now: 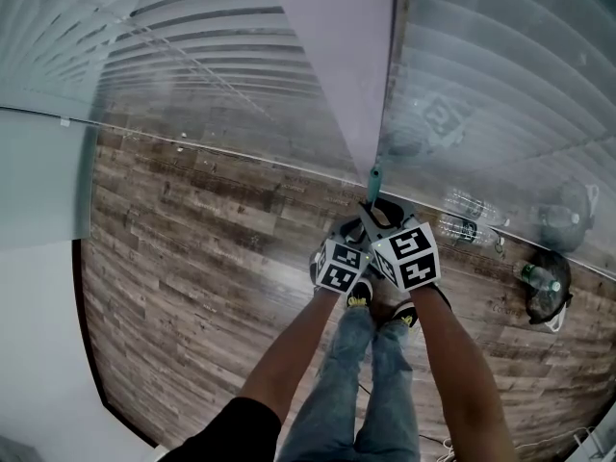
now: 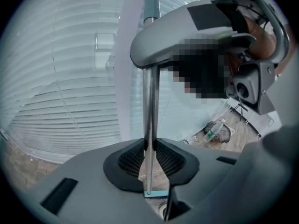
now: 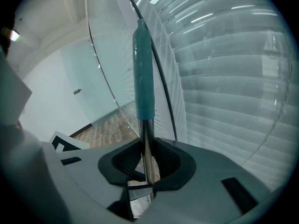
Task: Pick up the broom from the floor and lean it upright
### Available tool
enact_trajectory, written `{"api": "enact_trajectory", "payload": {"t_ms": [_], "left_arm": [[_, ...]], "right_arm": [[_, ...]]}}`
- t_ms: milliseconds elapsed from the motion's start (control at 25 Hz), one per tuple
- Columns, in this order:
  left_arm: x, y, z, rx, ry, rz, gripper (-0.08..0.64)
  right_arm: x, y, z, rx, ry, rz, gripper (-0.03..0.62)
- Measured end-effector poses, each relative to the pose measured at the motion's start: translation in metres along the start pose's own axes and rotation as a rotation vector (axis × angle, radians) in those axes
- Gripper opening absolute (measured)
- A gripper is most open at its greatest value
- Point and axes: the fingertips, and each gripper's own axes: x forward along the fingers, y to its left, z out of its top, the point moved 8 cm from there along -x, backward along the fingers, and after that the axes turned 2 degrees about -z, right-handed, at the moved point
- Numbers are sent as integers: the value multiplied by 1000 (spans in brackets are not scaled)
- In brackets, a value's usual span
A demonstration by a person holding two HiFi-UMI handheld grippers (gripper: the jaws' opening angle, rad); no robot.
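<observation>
Left claw point(image 2: 149, 146): it is gripping the broom point(image 2: 150, 106), its two dark pads pressing the bare metal pole from either side.
Right claw point(image 3: 146, 150): it is clamping the same pole, with the pads closing narrowly on the metal just below the teal grip point(image 3: 143, 73).
Order on the pole: the right claw is sitting higher and the left claw lower. In the left gripper view the right claw's grey body is wrapping the pole above.
Broom: it is standing close to upright between the two claws, its teal top pointing up in front of a pale upright strip point(image 1: 337, 56) where two runs of blinds meet.
Contact with the wall: whether the grip is touching the strip cannot be told.
Broom's lower end: in the head view the claws are hiding it. In the left gripper view a small teal piece point(image 2: 156, 193) is showing at the foot of the pole.
Person: both forearms are reaching forward side by side, bringing the marker cubes nearly together, and the legs in jeans point(image 1: 356, 383) are standing right behind.
Floor point(image 1: 192, 258): brown wood planks are running under the person and out to the walls.
Blinds point(image 1: 500, 85): pale slats are covering the glass on both sides of the corner.
Right side of the floor: clear plastic bottles point(image 1: 462, 205) are lying near the wall, and a dark bag point(image 1: 546, 287) is sitting further right with a bottle on it.
</observation>
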Motion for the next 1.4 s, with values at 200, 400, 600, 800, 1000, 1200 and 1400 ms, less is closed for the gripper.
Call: {"api": "enact_trajectory", "payload": {"t_ms": [200,400,600,800,1000,1200,1400], "left_arm": [[-3,-1,-1,-1,-2,-11,87],[-1,-3,1,42,-4,-11,87],[0,1,2,40,-2,-9,87],[-4,0,1,46,-14,-8,87],[-12,-6,2,71,-13,9,87],[-23,-5,7,90,-24,21,87],[-43,-13,25,130,-47,25,87]], "right_arm": [[-3,1,-1,2,-34,14,94],[-5,-4,-4,47,-49,35,97],[-4,-7,-7,120,-27,97,163],[-19,-6,-20,121,-46,90,163],[-43,-12,-37,204,-47,74,163],[-95,-20,-51,172,-38,13,162],[-177,-27,-59,87,-74,-60,127]]}}
